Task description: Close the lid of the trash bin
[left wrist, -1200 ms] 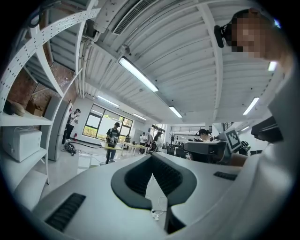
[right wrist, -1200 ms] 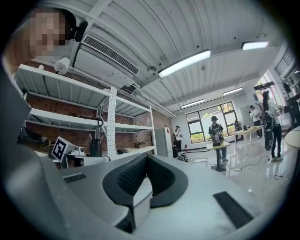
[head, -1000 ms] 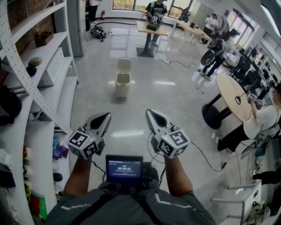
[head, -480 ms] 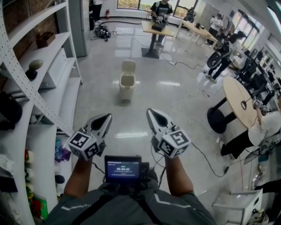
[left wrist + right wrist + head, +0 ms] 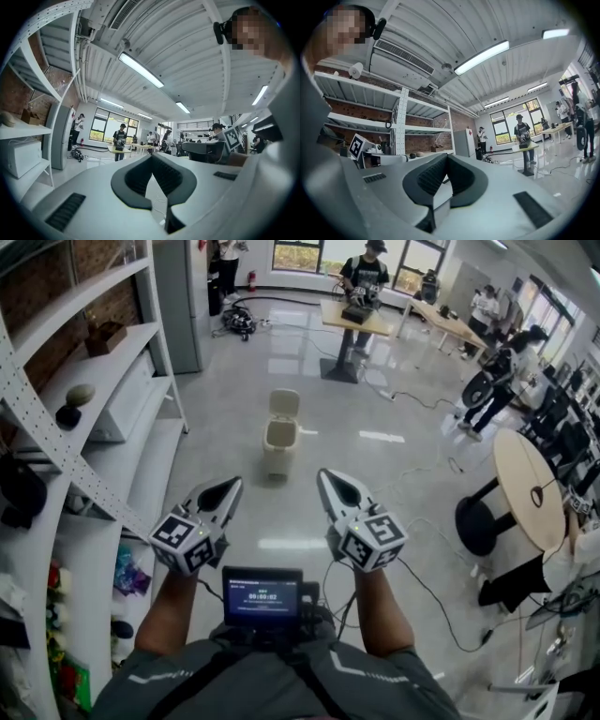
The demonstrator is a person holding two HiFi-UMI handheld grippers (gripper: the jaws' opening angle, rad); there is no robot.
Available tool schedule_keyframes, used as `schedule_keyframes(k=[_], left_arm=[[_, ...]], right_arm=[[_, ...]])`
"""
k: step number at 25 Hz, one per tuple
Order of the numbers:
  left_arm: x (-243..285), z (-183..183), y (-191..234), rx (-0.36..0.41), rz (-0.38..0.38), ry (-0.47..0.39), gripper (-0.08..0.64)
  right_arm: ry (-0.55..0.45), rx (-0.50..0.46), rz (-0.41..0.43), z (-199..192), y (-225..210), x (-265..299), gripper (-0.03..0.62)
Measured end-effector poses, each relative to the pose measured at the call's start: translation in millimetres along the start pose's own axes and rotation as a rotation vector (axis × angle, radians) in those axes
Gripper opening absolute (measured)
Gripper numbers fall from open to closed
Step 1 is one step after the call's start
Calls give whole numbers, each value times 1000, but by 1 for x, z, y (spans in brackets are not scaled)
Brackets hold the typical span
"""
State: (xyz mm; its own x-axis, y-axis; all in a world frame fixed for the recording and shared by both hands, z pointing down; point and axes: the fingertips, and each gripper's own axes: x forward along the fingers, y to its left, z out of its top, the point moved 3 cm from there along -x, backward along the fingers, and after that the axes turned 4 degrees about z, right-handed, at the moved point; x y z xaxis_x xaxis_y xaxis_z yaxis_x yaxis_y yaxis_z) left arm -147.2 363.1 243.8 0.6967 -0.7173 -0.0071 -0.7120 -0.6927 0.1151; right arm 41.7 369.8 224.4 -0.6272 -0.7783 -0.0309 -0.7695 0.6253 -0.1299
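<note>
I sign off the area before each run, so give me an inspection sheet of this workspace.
Surface: glossy grey floor, ceiling lamps mirrored in it.
Job's things: bin stands on the floor ahead, its lid raised upright.
Clutter: heap of gear on the floor far back; oddments on the shelf.
Grippers: left claw and right claw both shut, holding nothing, well short of the bin.
Cables: loose cables trail over the floor at the right.
Surroundings: shelf at the left, round table at the right, person at a desk behind the bin.
</note>
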Motion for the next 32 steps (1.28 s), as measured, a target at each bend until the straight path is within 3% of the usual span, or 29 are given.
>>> schedule_keyframes(k=[9, 15, 22, 32], left_arm=[[75, 2, 9, 39, 103, 17, 2], [107, 3, 21, 45, 130, 48, 2], [140, 4, 41, 59, 120, 65, 1], [192, 10, 111, 19, 82, 7, 0]], right_arm=[[9, 17, 84, 0, -71, 18, 9], [9, 38, 91, 7, -102, 39, 9], [-8, 83, 101, 4, -128, 67, 9], [49, 30, 43, 11, -162, 136, 9]])
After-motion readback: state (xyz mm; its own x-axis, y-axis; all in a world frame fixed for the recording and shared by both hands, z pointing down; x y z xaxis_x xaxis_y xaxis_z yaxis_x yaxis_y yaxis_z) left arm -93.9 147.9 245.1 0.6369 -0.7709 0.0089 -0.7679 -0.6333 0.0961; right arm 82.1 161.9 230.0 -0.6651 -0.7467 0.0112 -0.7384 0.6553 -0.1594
